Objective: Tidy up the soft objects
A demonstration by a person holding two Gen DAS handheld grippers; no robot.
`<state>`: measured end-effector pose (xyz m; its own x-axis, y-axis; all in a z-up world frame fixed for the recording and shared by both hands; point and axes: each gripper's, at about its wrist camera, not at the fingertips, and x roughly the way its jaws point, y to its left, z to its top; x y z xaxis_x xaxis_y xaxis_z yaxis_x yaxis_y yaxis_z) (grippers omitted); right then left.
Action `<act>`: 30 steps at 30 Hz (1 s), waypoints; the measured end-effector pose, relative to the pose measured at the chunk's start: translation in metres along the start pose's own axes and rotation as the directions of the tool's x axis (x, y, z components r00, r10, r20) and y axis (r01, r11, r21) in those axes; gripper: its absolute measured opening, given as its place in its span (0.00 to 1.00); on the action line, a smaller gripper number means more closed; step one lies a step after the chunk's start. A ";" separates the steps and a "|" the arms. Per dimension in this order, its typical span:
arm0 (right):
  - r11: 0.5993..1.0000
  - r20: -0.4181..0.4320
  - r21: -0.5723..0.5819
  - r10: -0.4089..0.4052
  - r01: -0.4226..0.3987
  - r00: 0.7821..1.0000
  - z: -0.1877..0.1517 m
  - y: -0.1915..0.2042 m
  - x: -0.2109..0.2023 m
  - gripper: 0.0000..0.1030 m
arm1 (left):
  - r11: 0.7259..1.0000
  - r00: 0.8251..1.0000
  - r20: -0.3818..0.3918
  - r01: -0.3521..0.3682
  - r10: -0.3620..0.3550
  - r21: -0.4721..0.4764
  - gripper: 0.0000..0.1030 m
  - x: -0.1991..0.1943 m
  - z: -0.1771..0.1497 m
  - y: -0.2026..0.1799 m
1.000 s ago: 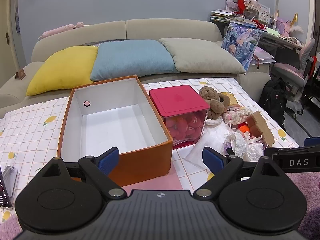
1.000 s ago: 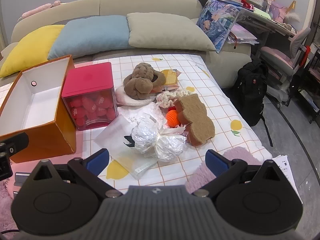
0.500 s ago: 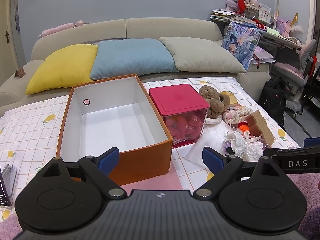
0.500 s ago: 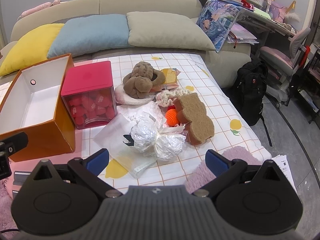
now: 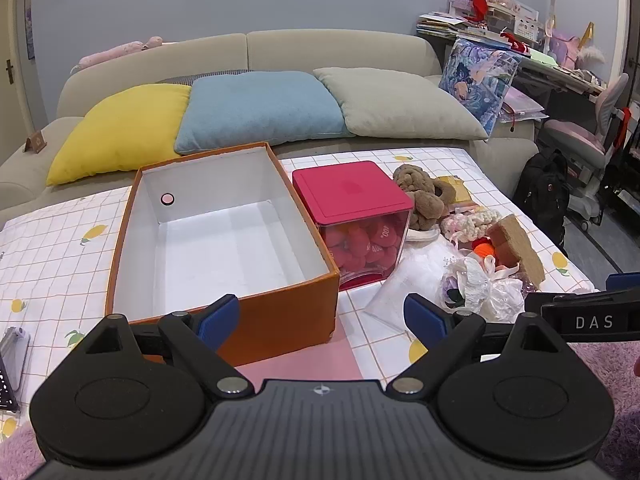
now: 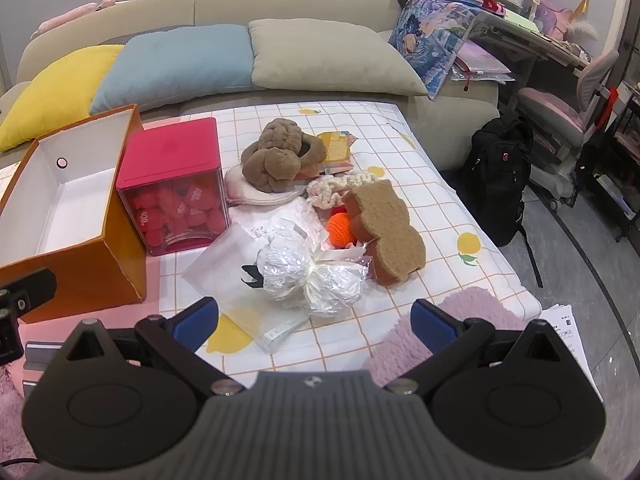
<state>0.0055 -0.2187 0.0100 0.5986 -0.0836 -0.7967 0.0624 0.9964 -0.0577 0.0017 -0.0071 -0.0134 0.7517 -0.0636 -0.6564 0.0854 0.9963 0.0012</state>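
Little has changed over the last second: the right gripper (image 6: pixel 314 318) has drifted slightly toward the pile, so the orange box (image 6: pixel 80 264) looms a bit larger at its left, and the left gripper (image 5: pixel 321 314) has barely moved. Both have their blue-tipped fingers spread wide, with nothing held.

The soft objects lie heaped on the checked cloth (image 6: pixel 440 200), right of the box: a brown plush (image 6: pixel 276 160), a knitted cream piece (image 6: pixel 344 186), an orange crochet ball (image 6: pixel 340 230), a tan bear-shaped sponge (image 6: pixel 386 228) and a crinkly white bundle (image 6: pixel 308 274) on a clear bag (image 6: pixel 224 264). What lies under the plush is hard to make out.

The red-lidded container (image 5: pixel 352 196) stands just beside the box, between it and the pile. Pillows (image 5: pixel 260 108) line the sofa behind.
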 end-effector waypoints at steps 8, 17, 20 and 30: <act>1.000 0.000 0.000 0.000 0.000 1.000 0.000 0.000 0.000 0.97 | 1.000 1.000 -0.007 0.003 -0.003 -0.001 1.00 0.000 0.002 0.001; 1.000 0.009 -0.008 0.029 -0.029 1.000 0.002 -0.005 0.003 0.97 | 0.998 0.998 -0.021 0.065 -0.064 0.005 0.89 0.007 0.003 -0.005; 0.998 0.030 -0.018 0.060 -0.060 0.998 0.006 -0.017 0.006 0.97 | 0.991 0.991 -0.030 0.132 -0.132 0.006 0.81 0.012 0.007 -0.009; 0.994 0.030 -0.101 0.044 -0.041 0.999 0.021 -0.061 0.044 0.73 | 0.937 0.932 -0.105 0.342 -0.347 -0.067 0.72 0.058 0.022 -0.045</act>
<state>0.0444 -0.2831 -0.0086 0.6246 -0.0397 -0.7799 -0.0429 0.9954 -0.0851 0.0554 -0.0564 -0.0347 0.6021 -0.3991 -0.6916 0.2930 0.9161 -0.2736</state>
